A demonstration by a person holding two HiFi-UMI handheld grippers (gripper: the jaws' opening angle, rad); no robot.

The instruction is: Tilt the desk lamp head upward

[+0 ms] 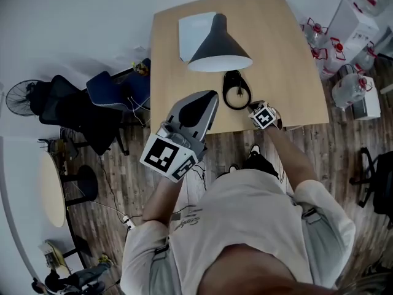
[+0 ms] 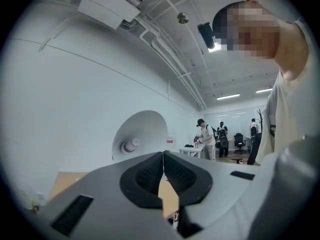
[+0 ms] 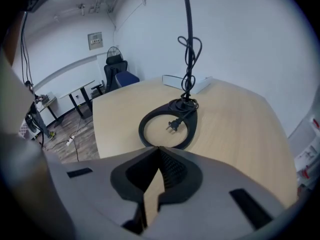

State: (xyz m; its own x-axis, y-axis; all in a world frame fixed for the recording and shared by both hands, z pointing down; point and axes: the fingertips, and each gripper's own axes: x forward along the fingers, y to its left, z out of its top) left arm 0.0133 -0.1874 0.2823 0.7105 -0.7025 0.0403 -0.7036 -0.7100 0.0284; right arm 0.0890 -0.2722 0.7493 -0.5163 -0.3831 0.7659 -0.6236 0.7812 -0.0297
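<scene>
Two grippers are held by a person standing at the near edge of a light wooden counter [image 1: 288,72], seen from above.

The desk lamp stands near the middle of the counter. Its lamp head [image 1: 218,45] is a dark cone, and its pale open mouth is turned toward the person. Its black ring-shaped base [image 1: 236,91] lies flat on the counter, on the person's side of the head. A white flat sheet or pad [image 1: 195,31] lies on the counter behind the lamp, partly covered by the head.

The left gripper [image 1: 209,98] is raised above the counter's near edge and angled toward the lamp head, close to it but not touching. Its jaws are pressed together with nothing between them. The left gripper view looks up into the white inside of the head, where the bulb [image 2: 131,145] shows.

The right gripper [image 1: 253,106] sits low, just beside the ring base at its right. Its jaws are also closed and hold nothing. The right gripper view shows the power plug [image 3: 173,125] lying inside the ring, and the cord [image 3: 190,51] wound loosely round the thin upright stem [image 3: 188,19].

Dark office chairs [image 1: 113,97] stand on the wooden floor to the left of the counter, and clear water jugs [image 1: 350,94] stand to its right.
</scene>
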